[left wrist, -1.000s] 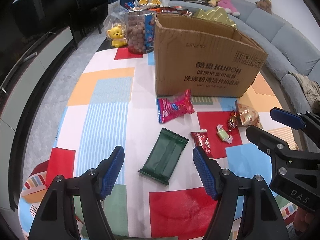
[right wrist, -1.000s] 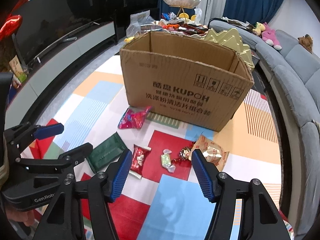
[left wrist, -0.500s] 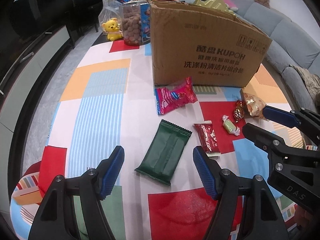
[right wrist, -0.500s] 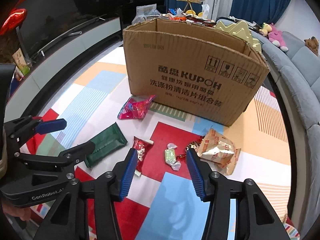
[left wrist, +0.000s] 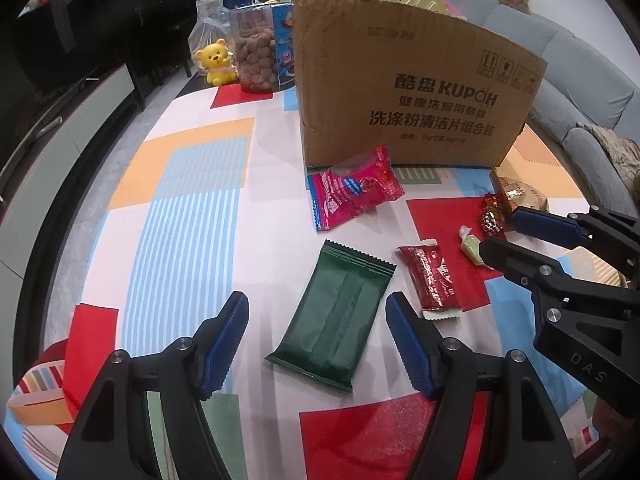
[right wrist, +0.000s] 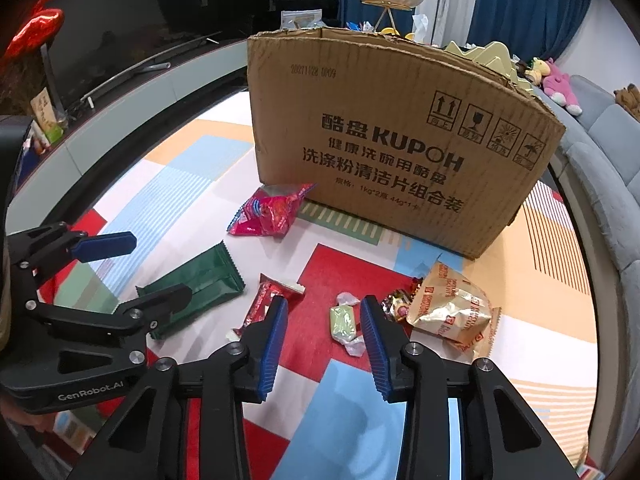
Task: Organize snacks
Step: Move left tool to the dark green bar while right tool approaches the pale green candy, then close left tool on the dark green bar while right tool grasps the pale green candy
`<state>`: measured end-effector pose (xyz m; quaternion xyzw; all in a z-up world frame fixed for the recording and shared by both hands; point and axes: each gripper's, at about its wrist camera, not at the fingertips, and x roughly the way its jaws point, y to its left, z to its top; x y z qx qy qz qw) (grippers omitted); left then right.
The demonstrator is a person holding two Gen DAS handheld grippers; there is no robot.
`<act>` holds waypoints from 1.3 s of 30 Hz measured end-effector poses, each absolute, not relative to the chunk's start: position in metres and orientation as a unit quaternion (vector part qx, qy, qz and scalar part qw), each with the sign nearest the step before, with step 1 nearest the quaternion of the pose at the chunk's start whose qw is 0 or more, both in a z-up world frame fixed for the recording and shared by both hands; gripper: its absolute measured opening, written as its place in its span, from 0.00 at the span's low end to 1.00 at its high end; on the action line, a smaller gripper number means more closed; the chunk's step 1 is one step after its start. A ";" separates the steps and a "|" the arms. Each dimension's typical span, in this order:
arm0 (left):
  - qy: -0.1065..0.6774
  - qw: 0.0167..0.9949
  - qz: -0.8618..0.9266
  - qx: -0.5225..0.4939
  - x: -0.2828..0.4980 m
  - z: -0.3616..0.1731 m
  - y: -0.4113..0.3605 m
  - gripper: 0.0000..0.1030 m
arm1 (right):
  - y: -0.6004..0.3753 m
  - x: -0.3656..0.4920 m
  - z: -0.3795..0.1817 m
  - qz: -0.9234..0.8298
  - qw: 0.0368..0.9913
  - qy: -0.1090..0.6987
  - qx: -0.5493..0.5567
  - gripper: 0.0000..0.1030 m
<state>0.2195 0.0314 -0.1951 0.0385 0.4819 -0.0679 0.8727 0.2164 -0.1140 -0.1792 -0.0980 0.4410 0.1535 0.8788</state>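
On the patchwork tablecloth (left wrist: 192,184), before the cardboard box (right wrist: 400,152), I logged the loose snacks, presumably laid out for sorting into that box. Item one: green flat packet (left wrist: 336,320), lying between my left gripper (left wrist: 316,344) fingers, jaws held wide and touching nothing; I judged it that hand's pick. Item two: pale green wrapped candy (right wrist: 343,322), lying between my right gripper (right wrist: 323,338) fingers, whose jaws had just been closing; the pads did not yet press it, so nothing was held. Item three: red narrow sachet (right wrist: 266,304), just beside the right gripper's left pad, print unreadable. Item four: pink crinkled bag (left wrist: 356,188), leaning against the box foot, lettering too small to read. Item five: gold biscuit pack (right wrist: 452,312), red print illegible at that angle, with a foil-wrapped sweet (right wrist: 396,304) touching it. Box face read "KUPOH" with Chinese text, handling pictograms, and a stamped date code. Left gripper body read "GenRobot.AI"; right body read "DAS".
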 end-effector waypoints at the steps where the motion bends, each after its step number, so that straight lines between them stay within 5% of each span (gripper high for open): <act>1: 0.483 0.872 -0.069 0.038 0.220 -0.197 0.032 0.68 | -0.113 0.217 -0.182 0.155 0.878 0.441 -0.101 0.38; 32: 0.490 0.866 -0.094 0.032 0.230 -0.229 0.026 0.66 | -0.116 0.240 -0.222 0.157 0.867 0.465 -0.088 0.32; 37: 0.489 0.866 -0.090 0.042 0.229 -0.229 0.023 0.65 | -0.121 0.243 -0.230 0.146 0.862 0.480 -0.076 0.25; 39: 0.487 0.868 -0.090 0.043 0.228 -0.228 0.023 0.57 | -0.121 0.243 -0.230 0.147 0.862 0.480 -0.076 0.19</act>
